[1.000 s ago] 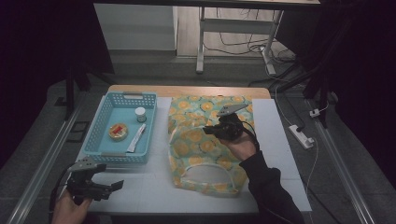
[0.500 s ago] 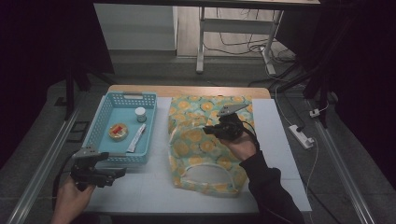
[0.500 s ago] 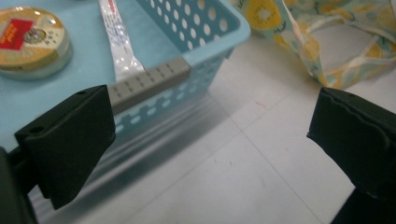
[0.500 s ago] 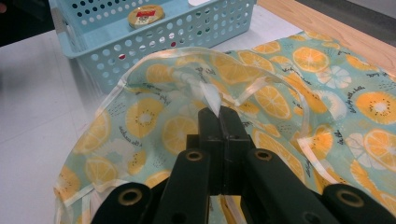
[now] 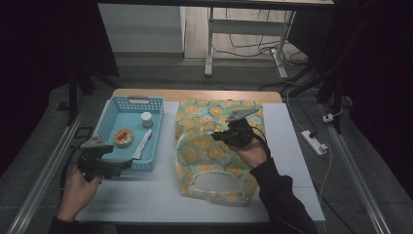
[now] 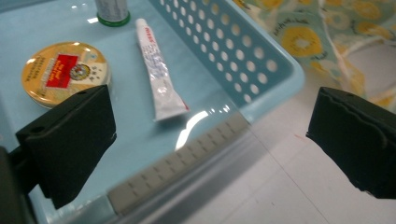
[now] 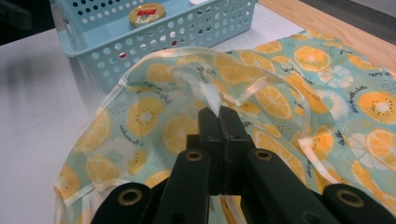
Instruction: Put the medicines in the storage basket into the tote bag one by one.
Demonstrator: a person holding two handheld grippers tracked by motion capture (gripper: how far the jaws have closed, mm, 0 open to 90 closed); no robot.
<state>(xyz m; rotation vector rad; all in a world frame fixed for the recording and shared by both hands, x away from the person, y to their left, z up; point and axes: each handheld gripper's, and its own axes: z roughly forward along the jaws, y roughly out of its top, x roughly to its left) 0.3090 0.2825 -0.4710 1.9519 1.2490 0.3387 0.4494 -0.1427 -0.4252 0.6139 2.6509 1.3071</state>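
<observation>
We have the right gripper (image 5: 220, 136) out over the bag (image 5: 214, 151), jaws clenched on a pale strip of its edge, and in the right gripper view the 2 jaws (image 7: 219, 122) meet with that strip pinched between them, the cloth lifted into a soft arch. The bag, with its orange-slice print, lies on the white table (image 5: 146, 195) just right of the basket (image 5: 108, 121). Our left gripper (image 5: 124, 165) sits at the basket's near edge, pointing right, jaws released and wide apart with nothing between them. Looking along it in the left gripper view, we see the basket's rim (image 6: 261, 105) below, and inside it a tin (image 6: 63, 71), a tube (image 6: 156, 70) and a small bottle (image 6: 112, 10). The tube lies between tin and basket wall.
</observation>
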